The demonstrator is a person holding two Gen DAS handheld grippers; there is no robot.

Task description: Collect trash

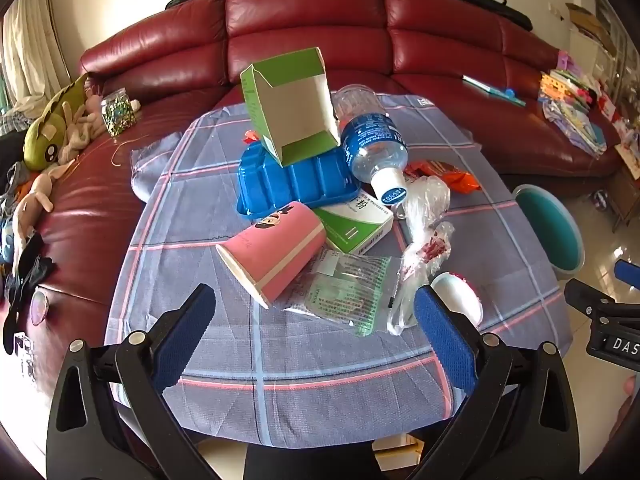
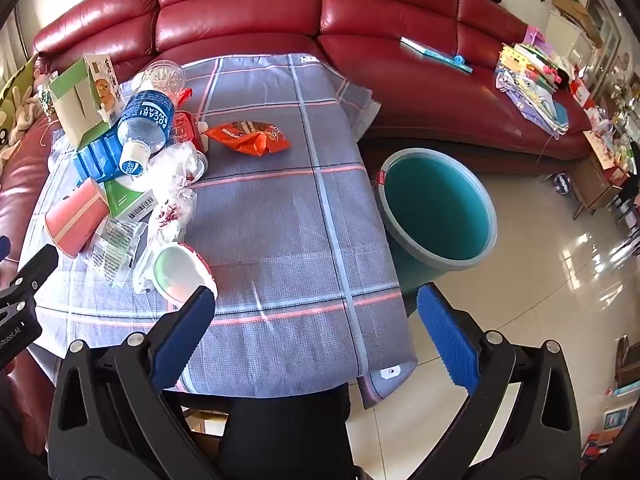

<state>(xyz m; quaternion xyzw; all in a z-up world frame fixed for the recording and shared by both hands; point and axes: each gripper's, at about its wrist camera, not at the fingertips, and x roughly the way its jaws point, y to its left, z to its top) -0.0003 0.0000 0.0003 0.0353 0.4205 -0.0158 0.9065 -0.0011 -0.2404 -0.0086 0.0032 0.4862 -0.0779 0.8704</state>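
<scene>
The trash pile (image 1: 320, 200) sits untouched along the table's (image 2: 280, 220) left edge, the bin (image 2: 436, 216) off its right edge, and with your left gripper (image 1: 316, 336) and right gripper (image 2: 316, 336) both spread empty, the first pick remains: close on the pink cup (image 1: 272, 252).

The cloth (image 1: 320, 364) on the table was grey-blue with pink and light blue lines crossing like a big checker pattern, and the sofa (image 1: 304, 12) at 12 o'clock was shiny dark red. In the pile, the cup (image 1: 276, 250) was pink with a pale band, the tray (image 1: 296, 186) was bright blue, the open box (image 1: 290, 104) was green outside and grey inside, and the bottle (image 1: 374, 140) had a blue label and white cap. The snack bag (image 2: 248, 136) was orange, the bin (image 2: 436, 216) at 3 o'clock was teal with a grey rim, and the gripper pads (image 1: 186, 332) were dark blue.
</scene>
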